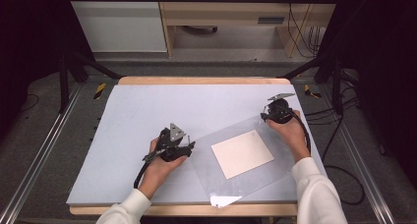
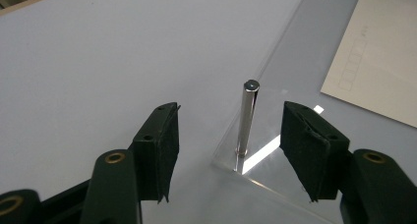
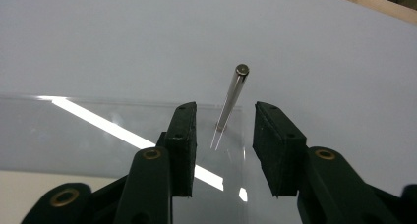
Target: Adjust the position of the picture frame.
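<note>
Evidently each upright metal pin (image 2: 247,120) at the clear sheet's (image 1: 236,177) corner stands at twelve o'clock between open jaws: left gripper (image 2: 228,148), right gripper (image 3: 222,145).

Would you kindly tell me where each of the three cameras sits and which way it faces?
High view: above the person's side, looking forward and down on the table; both forearms, left hand-held gripper, right hand-held gripper.
Left gripper view: rides the left hand-held gripper, looking along its open jaws at a metal pin on the clear sheet's corner.
Right gripper view: rides the right hand-held gripper, open jaws flanking another pin.
Shared: all show the clear sheet; the high and left gripper views share the paper.
</note>
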`<state>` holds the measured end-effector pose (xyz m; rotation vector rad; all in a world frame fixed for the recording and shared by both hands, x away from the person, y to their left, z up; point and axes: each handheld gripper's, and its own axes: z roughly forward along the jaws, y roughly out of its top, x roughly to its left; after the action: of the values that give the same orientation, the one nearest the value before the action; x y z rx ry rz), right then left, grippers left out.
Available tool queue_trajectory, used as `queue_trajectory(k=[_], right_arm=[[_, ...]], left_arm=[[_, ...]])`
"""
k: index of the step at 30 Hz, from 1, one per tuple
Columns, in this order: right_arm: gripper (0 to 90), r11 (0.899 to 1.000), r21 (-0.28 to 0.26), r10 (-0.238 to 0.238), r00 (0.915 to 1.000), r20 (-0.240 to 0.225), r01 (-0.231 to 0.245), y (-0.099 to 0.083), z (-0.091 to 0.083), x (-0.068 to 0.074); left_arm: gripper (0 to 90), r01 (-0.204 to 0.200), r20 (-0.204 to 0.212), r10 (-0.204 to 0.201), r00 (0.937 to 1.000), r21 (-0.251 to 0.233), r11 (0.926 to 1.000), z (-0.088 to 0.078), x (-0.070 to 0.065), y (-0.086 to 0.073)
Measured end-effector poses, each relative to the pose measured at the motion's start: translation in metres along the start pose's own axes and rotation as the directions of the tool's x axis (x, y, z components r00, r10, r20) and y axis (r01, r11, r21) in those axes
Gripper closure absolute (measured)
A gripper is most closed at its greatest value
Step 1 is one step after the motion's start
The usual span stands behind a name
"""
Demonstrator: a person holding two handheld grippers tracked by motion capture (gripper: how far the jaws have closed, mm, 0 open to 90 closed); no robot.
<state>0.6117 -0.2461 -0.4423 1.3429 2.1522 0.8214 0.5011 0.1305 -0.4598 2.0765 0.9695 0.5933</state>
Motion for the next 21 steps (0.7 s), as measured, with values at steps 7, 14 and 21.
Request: queue_trajectory(k=[7,14,21], right_arm=[[65.7,1.000,0.011,0.011,0.9999,0.006,-0.011,-0.002,0.015,-0.001],[79.1,1.000,-0.012,0.021,0.9998,0.000,-0.021,-0.004,0.026,-0.001],[85.2,0.999,-0.026,0.036,0.9993,-0.013,-0.036,-0.006,0.028,-0.003]], left_arm=[[44.5,0.004,0.008,-0.004,1.0000,-0.008,1.0000,0.001,-0.004,-0.001],[52.7,0.026,0.009,-0.026,0.9996,-0.012,0.9996,0.003,-0.002,-0.005],[58.1,0.024,0.008,-0.023,0.9997,-0.014,0.9996,0.002,-0.002,-0.006]])
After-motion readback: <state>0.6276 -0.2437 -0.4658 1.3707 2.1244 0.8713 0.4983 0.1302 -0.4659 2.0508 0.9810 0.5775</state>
